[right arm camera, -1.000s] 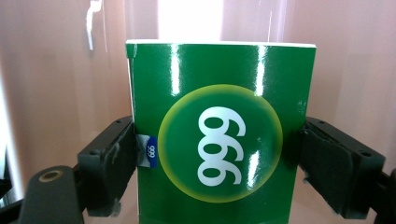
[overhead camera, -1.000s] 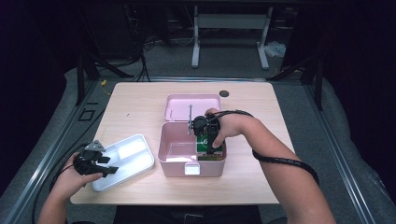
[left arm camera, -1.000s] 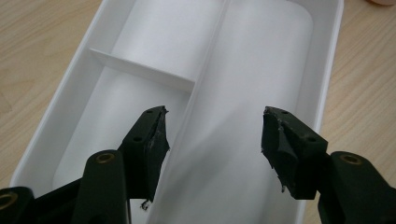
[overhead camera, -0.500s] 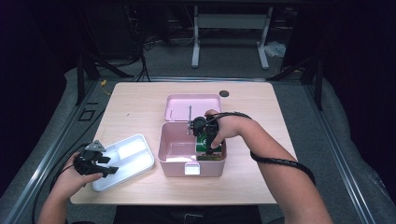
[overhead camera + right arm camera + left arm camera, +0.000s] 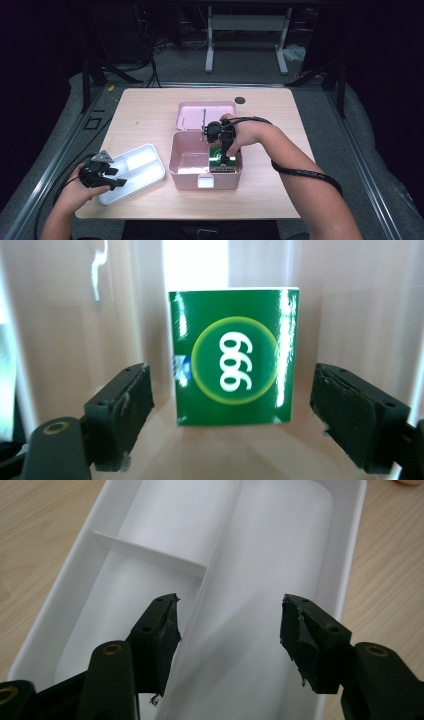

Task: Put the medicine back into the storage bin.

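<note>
The green box (image 5: 232, 371) lay inside the pink case (image 5: 186, 176), unmoved from a second earlier; the right claw (image 5: 232, 420) hung wide open around it, ungripped. The left claw (image 5: 227, 630) gaped empty over the white tray (image 5: 350, 555)

A light wooden table (image 5: 150, 120) fills mid-frame, with a small dark round spot (image 5: 240, 100) near its upper edge. Beyond, at upper centre, stands a white metal frame (image 5: 245, 35) on grey floor (image 5: 175, 70).

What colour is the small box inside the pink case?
Green box with white 999 in a lighter ring; clearest in the right gripper view.
</note>
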`<state>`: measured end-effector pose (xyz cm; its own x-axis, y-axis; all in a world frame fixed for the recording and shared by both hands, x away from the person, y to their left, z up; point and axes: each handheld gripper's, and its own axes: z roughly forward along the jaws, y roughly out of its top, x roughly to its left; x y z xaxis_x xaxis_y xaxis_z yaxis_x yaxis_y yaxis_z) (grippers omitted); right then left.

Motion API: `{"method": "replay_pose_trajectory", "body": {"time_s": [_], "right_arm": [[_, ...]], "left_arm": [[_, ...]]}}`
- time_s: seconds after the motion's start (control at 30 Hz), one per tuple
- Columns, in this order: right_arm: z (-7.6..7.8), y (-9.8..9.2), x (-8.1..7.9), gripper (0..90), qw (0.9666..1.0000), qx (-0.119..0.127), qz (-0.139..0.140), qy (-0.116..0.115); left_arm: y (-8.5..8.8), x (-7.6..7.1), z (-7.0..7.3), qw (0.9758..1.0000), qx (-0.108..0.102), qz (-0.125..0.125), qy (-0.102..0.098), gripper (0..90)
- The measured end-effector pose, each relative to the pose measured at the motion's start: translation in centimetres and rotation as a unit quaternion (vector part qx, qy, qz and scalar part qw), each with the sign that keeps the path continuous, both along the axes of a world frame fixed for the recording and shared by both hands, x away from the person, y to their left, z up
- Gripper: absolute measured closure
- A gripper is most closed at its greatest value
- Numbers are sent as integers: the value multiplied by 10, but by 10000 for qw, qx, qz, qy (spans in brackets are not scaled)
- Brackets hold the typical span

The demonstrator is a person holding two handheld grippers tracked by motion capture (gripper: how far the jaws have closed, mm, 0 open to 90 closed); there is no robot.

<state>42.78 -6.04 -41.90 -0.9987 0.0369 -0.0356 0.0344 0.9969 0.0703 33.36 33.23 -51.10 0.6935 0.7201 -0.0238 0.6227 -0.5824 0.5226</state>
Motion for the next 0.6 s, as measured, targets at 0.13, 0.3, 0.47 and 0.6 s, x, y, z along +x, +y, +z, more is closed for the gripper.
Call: {"method": "replay_pose_trajectory", "body": {"time_s": [0.13,0.3,0.47,0.6], "right_arm": [[15,-8,-5,197,9999,-79,18,-65],[28,-26,-6,220,9999,-70,-112,-50],[33,-55,-3,250,9991,-92,-412,-45],[29,-76,0,265,9981,-89,-612,-12]], "left_arm": [[0,0,0,10000,12,2,-3,406],[0,-1,0,10000,16,0,-6,406],[0,-1,0,10000,3,26,-6,406],[1,-1,0,10000,7,51,-33,407]]}}
